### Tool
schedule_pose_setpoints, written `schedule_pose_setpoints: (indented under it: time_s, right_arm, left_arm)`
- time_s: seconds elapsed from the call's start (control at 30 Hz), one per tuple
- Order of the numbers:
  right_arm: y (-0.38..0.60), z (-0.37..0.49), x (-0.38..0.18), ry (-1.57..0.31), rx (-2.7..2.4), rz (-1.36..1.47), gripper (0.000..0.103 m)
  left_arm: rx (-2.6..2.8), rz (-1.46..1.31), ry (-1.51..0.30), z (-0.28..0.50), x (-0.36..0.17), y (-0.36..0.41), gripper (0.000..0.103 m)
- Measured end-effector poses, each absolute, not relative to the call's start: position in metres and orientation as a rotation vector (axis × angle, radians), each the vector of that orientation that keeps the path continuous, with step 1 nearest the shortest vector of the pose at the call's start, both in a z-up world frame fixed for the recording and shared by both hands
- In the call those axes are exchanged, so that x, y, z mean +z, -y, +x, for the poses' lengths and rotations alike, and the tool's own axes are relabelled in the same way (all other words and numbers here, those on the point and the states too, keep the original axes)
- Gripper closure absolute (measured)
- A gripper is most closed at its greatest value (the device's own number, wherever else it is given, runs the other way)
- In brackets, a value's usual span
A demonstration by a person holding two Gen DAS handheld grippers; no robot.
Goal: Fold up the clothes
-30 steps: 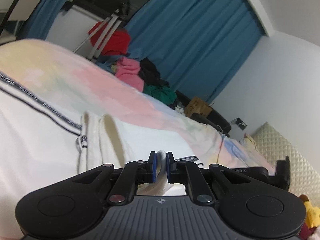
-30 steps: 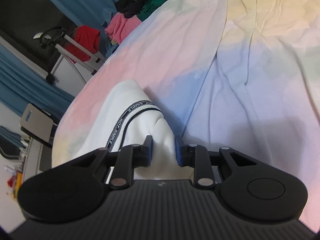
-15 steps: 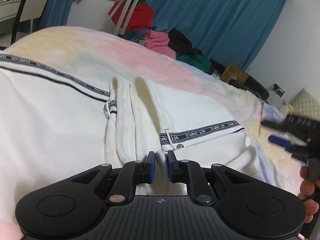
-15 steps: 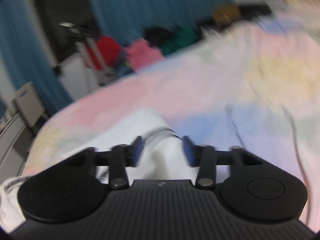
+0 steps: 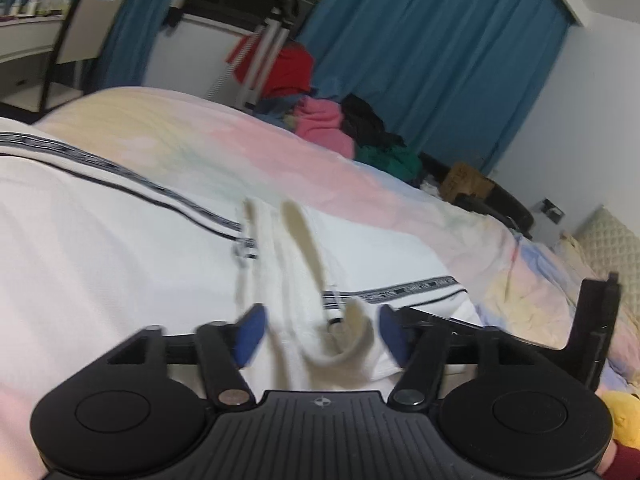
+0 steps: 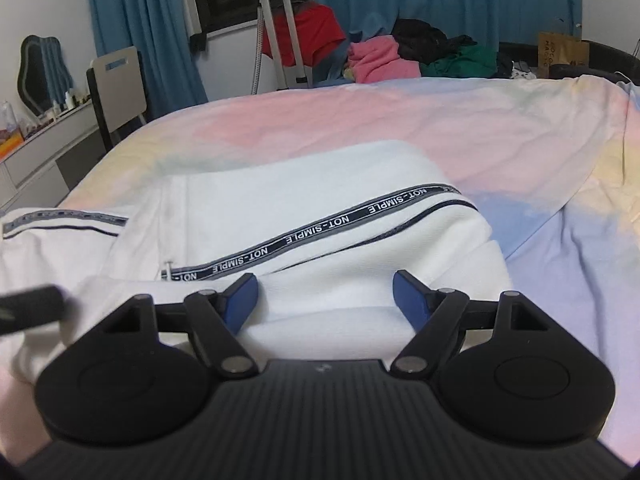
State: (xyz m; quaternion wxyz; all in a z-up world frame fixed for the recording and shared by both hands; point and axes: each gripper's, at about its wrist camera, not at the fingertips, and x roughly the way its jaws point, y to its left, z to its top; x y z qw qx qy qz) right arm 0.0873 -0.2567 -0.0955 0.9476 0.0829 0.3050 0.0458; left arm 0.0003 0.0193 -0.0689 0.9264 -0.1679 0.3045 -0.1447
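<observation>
Both my grippers spread wide over the white shirt

My left gripper (image 5: pixel 320 330) and right gripper (image 6: pixel 325 300) hold nothing; the white shirt (image 6: pixel 320 216), with its black lettered stripe (image 6: pixel 320 232), lies folded on the pastel bed (image 6: pixel 400 132), clothes pile (image 6: pixel 400 56) at 12 o'clock.

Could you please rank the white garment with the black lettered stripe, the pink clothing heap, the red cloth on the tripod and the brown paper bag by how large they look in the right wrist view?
1. White garment with the black lettered stripe, though it lies nearest the camera.
2. Red cloth on the tripod and pink clothing heap: they look alike, so I will not rank them.
3. Brown paper bag, smallest.
</observation>
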Motion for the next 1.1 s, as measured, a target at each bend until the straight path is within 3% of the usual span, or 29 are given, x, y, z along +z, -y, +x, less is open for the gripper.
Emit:
schedule_pose_setpoints:
  time_s: [0.17, 0.47, 0.6, 0.73, 0.83, 0.97, 1.1]
  right_arm:
    - [0.256, 0.088, -0.096, -0.620, 0.093, 0.188, 0.025]
    - [0.252, 0.089, -0.096, -0.619, 0.082, 0.196, 0.025]
    - [0.249, 0.089, -0.096, -0.617, 0.077, 0.195, 0.025]
    - [0.248, 0.090, -0.094, -0.616, 0.072, 0.196, 0.026]
    - [0.245, 0.084, -0.083, -0.579, 0.082, 0.206, 0.025]
    - [0.226, 0.075, -0.074, -0.546, 0.197, 0.163, 0.026]
    - [0.203, 0.078, -0.093, -0.639, 0.245, 0.074, 0.025]
  left_arm:
    - [-0.117, -0.488, -0.722, 0.000, -0.057, -0.073, 0.004]
    - [0.203, -0.972, -0.879, 0.000, -0.088, -0.200, 0.004]
    - [0.263, -1.153, -0.834, 0.011, -0.109, -0.233, 0.009]
    - [0.298, -1.129, -0.741, 0.025, -0.112, -0.242, 0.012]
    - [0.353, -1.093, -0.680, 0.030, -0.111, -0.248, 0.027]
    - [0.390, -1.065, -0.609, 0.030, -0.108, -0.260, 0.056]
    - [0.384, -0.986, -0.559, 0.026, -0.096, -0.261, 0.083]
